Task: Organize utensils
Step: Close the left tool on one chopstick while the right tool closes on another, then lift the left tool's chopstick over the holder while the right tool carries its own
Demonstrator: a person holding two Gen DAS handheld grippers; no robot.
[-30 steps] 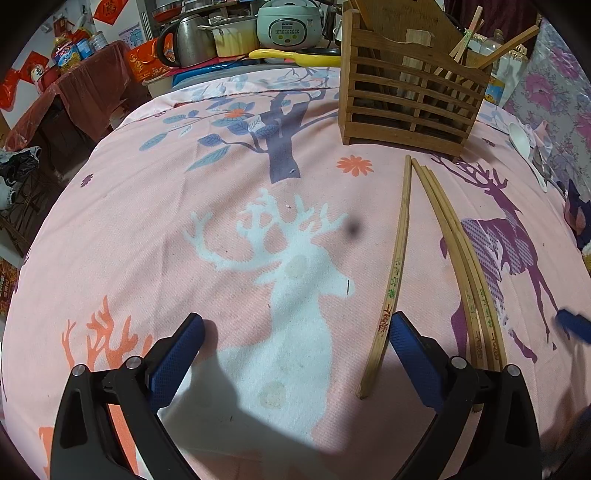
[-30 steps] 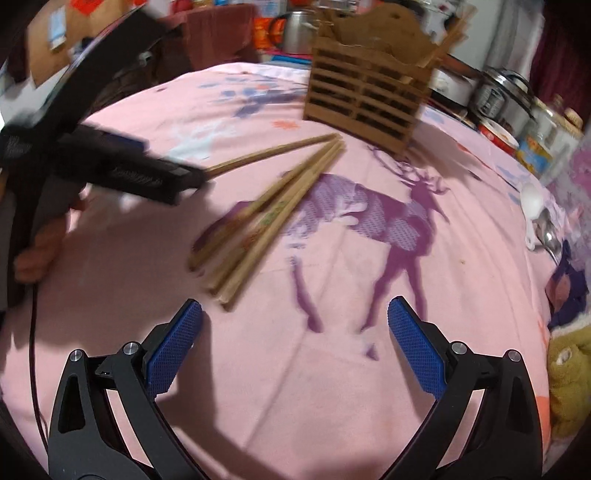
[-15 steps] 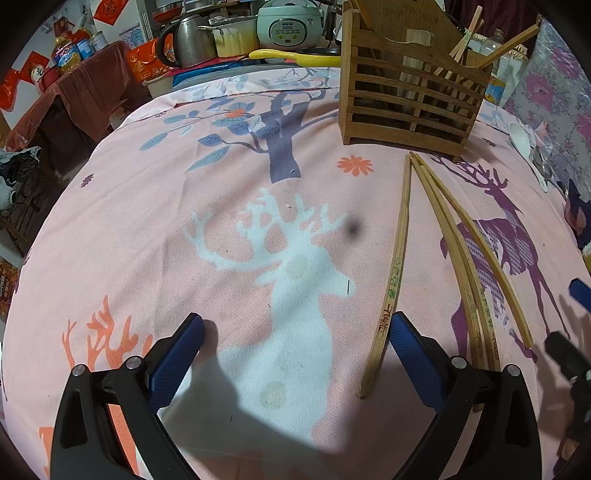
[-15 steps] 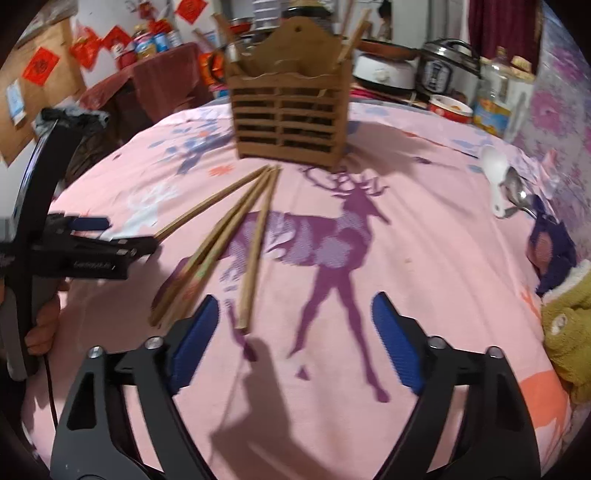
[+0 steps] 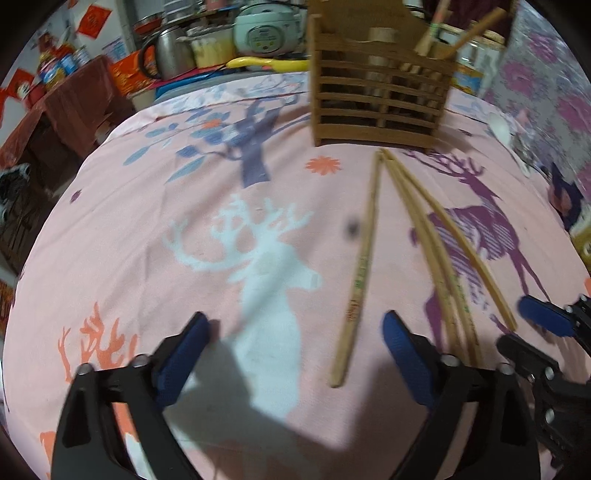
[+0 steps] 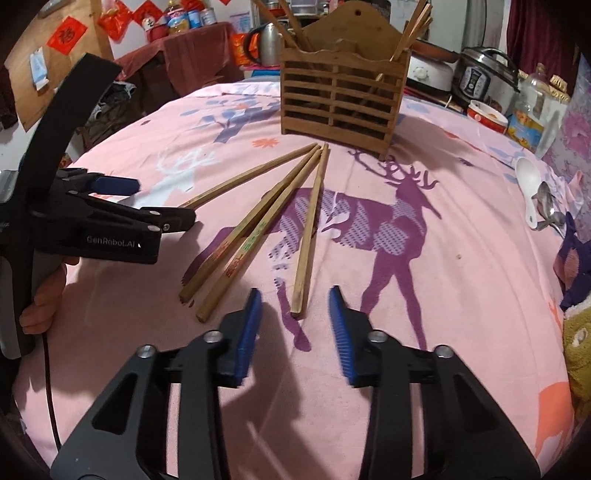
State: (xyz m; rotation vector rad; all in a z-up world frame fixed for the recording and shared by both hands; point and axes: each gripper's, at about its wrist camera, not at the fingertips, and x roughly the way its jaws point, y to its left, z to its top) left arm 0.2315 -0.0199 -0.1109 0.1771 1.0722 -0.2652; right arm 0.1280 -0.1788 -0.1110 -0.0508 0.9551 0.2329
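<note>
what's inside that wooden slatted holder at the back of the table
A few chopsticks stand in the wooden holder, their tops poking out at both ends. The slats hide their lower parts and anything lying at the bottom.

Chopsticks on the cloth: four [image 6: 308, 225] were counted, lying loose.
Wooden holder: one [image 6: 343, 96] was seen, with more sticks inside that could not be counted.
Spoons: one white spoon [image 6: 529, 184] and one metal spoon [image 6: 548, 206] were counted.
Grippers: two were seen, the left gripper [image 5: 295, 354] and the right gripper [image 6: 295, 325].
Kettles: one [image 6: 267, 44] was seen.
Cookers: two were counted behind the holder.
</note>
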